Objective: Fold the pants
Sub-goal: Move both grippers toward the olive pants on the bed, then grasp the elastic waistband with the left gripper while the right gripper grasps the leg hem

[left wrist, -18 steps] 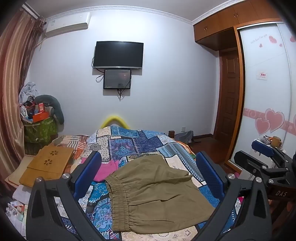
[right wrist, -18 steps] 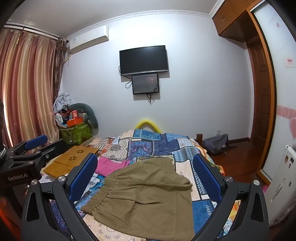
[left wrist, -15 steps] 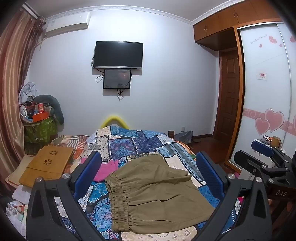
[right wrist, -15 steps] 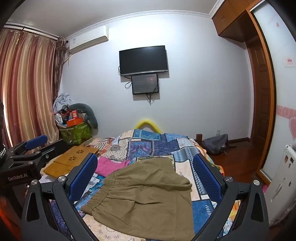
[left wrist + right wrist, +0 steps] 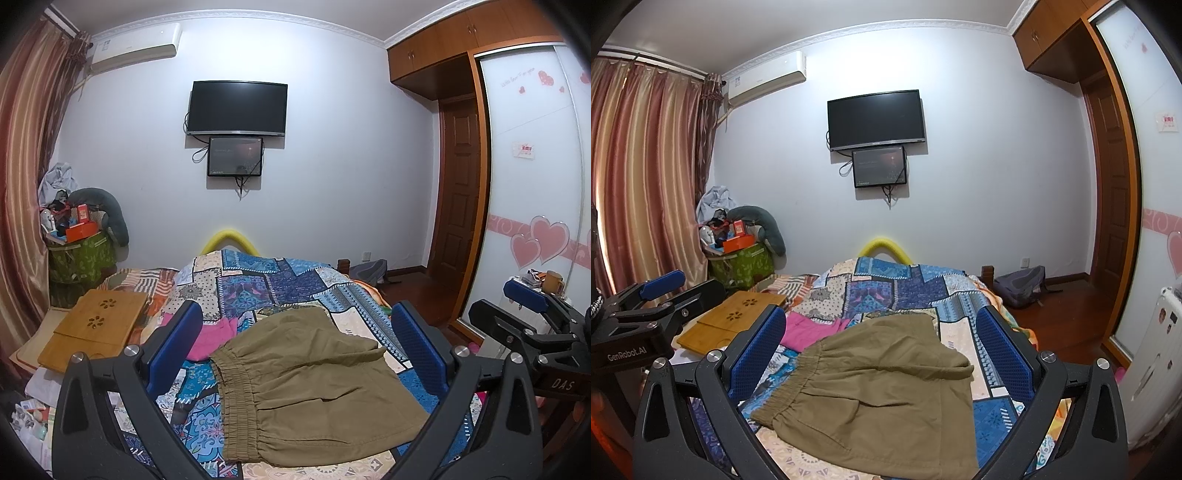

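So we've got the patchwork bed (image 5: 258,280) as our work surface, w/ the olive pants (image 5: 314,384) lying flat-ish in the middle, waistband to our left, prob so both sides are reachable. Left gripper (image 5: 295,354) & right gripper (image 5: 881,352) hang above them, jaws wide, holding nothing, ready to pinch edges imo

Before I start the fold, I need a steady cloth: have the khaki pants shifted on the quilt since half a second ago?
No. The khaki pants lie in the same place on the patchwork quilt, waistband beside the pink garment.
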Demonstrator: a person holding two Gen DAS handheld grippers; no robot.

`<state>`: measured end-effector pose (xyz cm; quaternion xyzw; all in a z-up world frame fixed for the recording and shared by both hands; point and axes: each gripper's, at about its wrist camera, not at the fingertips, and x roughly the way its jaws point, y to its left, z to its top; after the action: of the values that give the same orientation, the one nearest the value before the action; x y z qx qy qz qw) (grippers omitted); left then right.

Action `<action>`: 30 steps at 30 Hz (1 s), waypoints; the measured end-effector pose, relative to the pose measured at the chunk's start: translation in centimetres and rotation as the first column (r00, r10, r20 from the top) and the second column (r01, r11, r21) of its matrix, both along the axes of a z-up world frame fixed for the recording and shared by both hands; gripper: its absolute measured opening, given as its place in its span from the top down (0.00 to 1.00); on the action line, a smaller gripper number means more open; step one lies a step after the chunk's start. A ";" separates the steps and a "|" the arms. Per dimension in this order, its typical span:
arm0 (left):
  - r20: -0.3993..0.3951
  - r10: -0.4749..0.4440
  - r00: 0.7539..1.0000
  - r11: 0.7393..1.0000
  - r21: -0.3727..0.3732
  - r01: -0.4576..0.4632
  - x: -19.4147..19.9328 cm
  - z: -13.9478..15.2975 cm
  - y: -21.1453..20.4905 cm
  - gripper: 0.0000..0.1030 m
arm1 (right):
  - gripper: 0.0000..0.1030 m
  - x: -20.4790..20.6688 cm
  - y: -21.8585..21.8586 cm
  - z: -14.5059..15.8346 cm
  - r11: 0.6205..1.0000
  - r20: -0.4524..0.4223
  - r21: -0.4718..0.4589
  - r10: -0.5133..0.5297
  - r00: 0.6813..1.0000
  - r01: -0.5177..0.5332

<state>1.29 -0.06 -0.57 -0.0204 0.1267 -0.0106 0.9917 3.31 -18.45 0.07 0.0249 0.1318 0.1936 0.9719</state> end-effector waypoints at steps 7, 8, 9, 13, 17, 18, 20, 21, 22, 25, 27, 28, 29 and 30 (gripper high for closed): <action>-0.049 0.015 0.999 1.000 -0.008 -0.016 2.7 -1.1 0.9 0.00 | 0.01 1.4 0.0 0.0 1.000 -0.012 -0.020 -0.005 1.000 0.005; -0.068 0.011 0.998 1.000 -0.007 -0.011 3.5 -1.4 1.1 0.00 | 0.01 1.5 -0.5 -0.3 1.000 -0.017 -0.024 -0.009 1.000 0.009; -0.083 0.005 0.997 1.000 -0.010 -0.006 4.0 -1.6 1.3 0.00 | 0.01 2.1 -0.5 -0.7 0.999 -0.030 -0.031 -0.019 0.999 0.018; -0.168 0.030 0.985 0.999 -0.018 -0.034 7.7 -3.7 2.9 0.00 | 0.01 4.8 -1.0 -2.3 0.998 -0.092 -0.057 -0.043 0.995 0.038; -0.248 0.095 0.964 0.995 0.019 -0.093 11.4 -6.3 4.5 0.00 | 0.01 7.4 -1.9 -4.5 0.994 -0.151 -0.093 -0.062 0.987 0.049; -0.263 0.106 0.959 0.994 0.025 -0.104 12.2 -7.0 4.8 0.00 | 0.01 8.5 -2.3 -5.3 0.993 -0.174 -0.109 -0.073 0.982 0.054; -0.310 0.123 0.943 0.992 0.037 -0.117 14.0 -8.6 5.7 0.00 | 0.01 9.3 -2.6 -6.3 0.990 -0.198 -0.131 -0.081 0.977 0.056; -0.336 0.128 0.933 0.992 0.043 -0.121 14.8 -9.4 6.2 0.00 | 0.01 10.0 -2.8 -7.0 0.988 -0.215 -0.146 -0.089 0.973 0.058; -0.366 0.134 0.921 0.991 0.049 -0.125 15.7 -10.3 6.7 0.00 | 0.01 10.8 -3.0 -7.7 0.984 -0.234 -0.166 -0.099 0.967 0.061; -0.459 0.129 0.879 0.991 0.039 -0.126 18.6 -13.1 8.3 0.00 | 0.01 12.8 -3.5 -9.7 0.976 -0.297 -0.210 -0.114 0.948 0.052; -0.512 0.107 0.852 0.994 0.029 -0.107 19.9 -14.7 9.0 0.00 | 0.01 14.4 -3.8 -11.4 0.973 -0.346 -0.230 -0.118 0.931 0.038; -0.537 0.104 0.837 0.994 0.034 -0.102 20.6 -15.6 9.3 0.00 | 0.01 15.2 -3.9 -12.3 0.969 -0.374 -0.244 -0.121 0.920 0.029; -0.555 0.104 0.825 0.994 0.040 -0.099 21.1 -16.3 9.6 0.00 | 0.01 15.9 -4.0 -13.1 0.967 -0.393 -0.255 -0.125 0.911 0.023; -0.572 0.104 0.814 0.994 0.044 -0.096 21.7 -17.0 9.7 0.00 | 0.01 16.6 -4.0 -13.9 0.963 -0.412 -0.270 -0.132 0.901 0.017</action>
<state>22.94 9.64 -17.57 -0.0226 0.4178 0.0490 0.9069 19.94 -22.43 -13.82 -0.0560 0.3644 0.1269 0.9209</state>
